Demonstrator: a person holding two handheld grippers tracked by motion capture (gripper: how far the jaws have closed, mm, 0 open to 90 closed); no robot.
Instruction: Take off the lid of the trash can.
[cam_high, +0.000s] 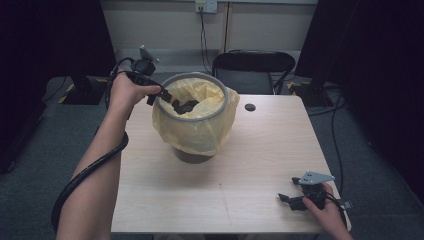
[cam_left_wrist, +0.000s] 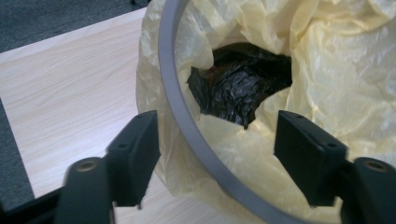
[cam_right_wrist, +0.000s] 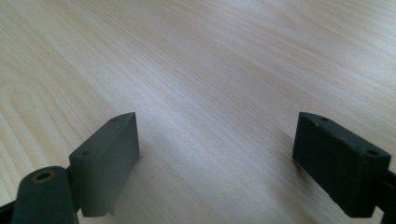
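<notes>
Pale wooden table (cam_high: 240, 165) is seen standing on grey carpet, a black folding chair (cam_high: 252, 70) beyond its far edge. The left gripper (cam_high: 167, 96) is held at the far left rim of the round grey-rimmed bin (cam_high: 226, 102) lined with a thin yellow plastic bag (cam_high: 200, 132); its jaws stand apart, astride the rim and liner, pads not pressing. The right gripper (cam_high: 289, 199) is rested near the table's near right corner, jaws wide apart, nothing between them. Crumpled black plastic (cam_left_wrist: 240, 81) is seen deep in the bin, partly hidden by liner folds.
</notes>
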